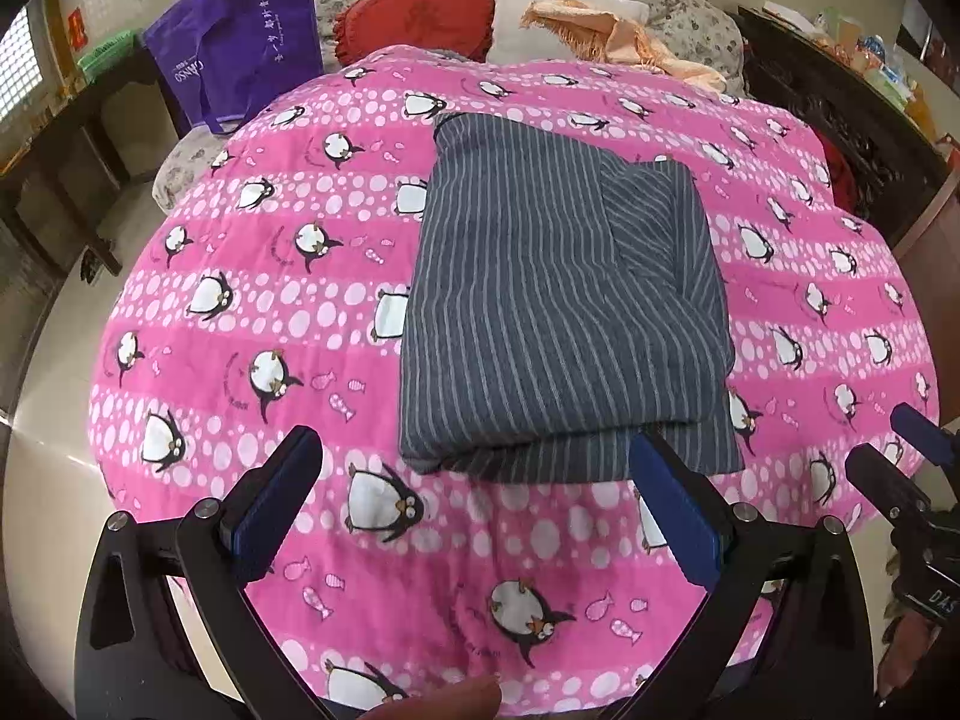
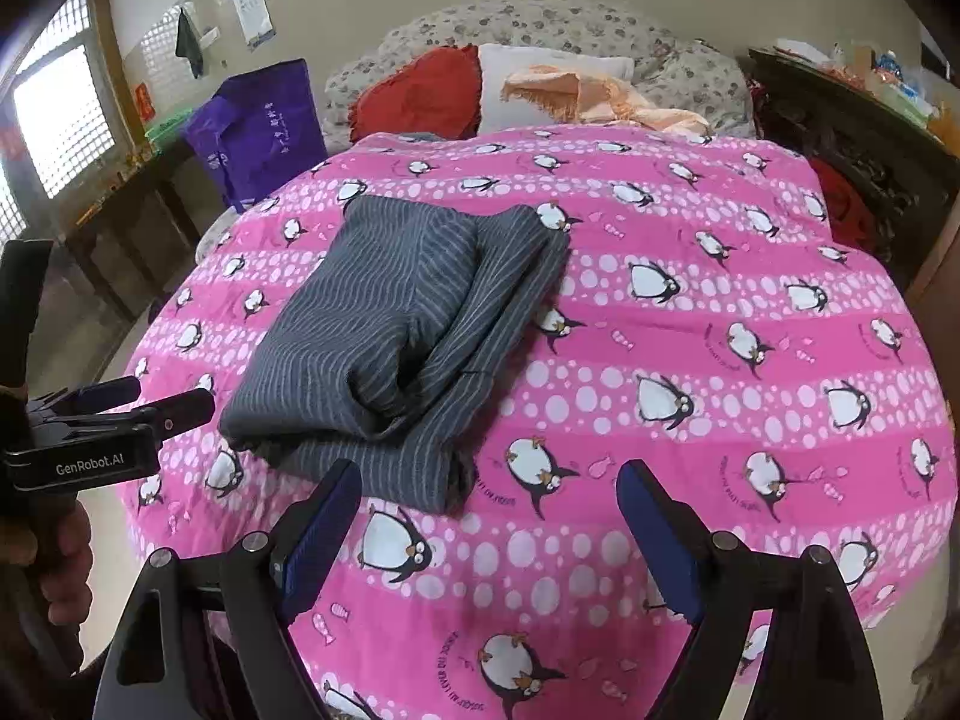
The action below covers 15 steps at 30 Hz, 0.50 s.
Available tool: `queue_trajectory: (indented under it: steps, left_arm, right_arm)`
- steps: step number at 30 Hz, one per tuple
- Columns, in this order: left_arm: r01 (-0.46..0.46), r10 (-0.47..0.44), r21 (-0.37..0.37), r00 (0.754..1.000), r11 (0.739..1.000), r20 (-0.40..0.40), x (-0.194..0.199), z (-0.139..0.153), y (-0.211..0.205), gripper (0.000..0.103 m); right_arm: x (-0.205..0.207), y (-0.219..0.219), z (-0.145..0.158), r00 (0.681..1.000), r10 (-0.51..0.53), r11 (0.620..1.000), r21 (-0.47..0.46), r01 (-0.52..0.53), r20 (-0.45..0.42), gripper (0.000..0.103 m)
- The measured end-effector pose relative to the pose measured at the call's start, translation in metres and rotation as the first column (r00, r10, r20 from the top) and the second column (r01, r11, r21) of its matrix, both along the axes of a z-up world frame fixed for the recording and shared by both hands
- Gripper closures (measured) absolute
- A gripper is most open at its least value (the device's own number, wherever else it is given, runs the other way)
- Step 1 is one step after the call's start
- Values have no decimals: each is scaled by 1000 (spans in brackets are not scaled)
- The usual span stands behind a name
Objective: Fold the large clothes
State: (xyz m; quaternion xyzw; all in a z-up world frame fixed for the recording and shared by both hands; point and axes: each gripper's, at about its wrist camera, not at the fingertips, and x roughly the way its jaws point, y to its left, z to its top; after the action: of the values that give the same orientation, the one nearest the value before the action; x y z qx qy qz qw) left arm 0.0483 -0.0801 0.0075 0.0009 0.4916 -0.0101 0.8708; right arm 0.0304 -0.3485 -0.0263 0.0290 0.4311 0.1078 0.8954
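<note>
A dark grey striped garment (image 1: pixel 558 306) lies folded into a rectangle on the pink penguin blanket (image 1: pixel 252 312). It also shows in the right wrist view (image 2: pixel 390 342), left of centre. My left gripper (image 1: pixel 474 456) is open and empty, just short of the garment's near edge. My right gripper (image 2: pixel 489 480) is open and empty, near the garment's near right corner. The right gripper shows at the right edge of the left wrist view (image 1: pixel 888 450). The left gripper shows at the left edge of the right wrist view (image 2: pixel 156 402).
The pink blanket (image 2: pixel 720 360) covers a bed. A red pillow (image 1: pixel 414 12), a white pillow (image 1: pixel 540 6) and an orange cloth (image 1: pixel 624 36) lie at the head. A purple bag (image 1: pixel 240 60) stands at the back left. Dark cluttered furniture (image 1: pixel 840 96) stands at the right.
</note>
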Motion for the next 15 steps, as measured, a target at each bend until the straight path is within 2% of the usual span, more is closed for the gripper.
queue_trajectory:
  steps: [9, 15]
  left_arm:
    - [10, -10, -13, 1000, 1000, -14, 8, -4, -3, 0]
    - [1, -2, -29, 1000, 1000, -23, 13, -8, 2, 0]
  right_arm:
    - [4, 5, 2, 1000, 14, 999, -38, -14, 0, 18]
    - [12, 5, 3, 1000, -18, 997, -74, 17, -12, 18]
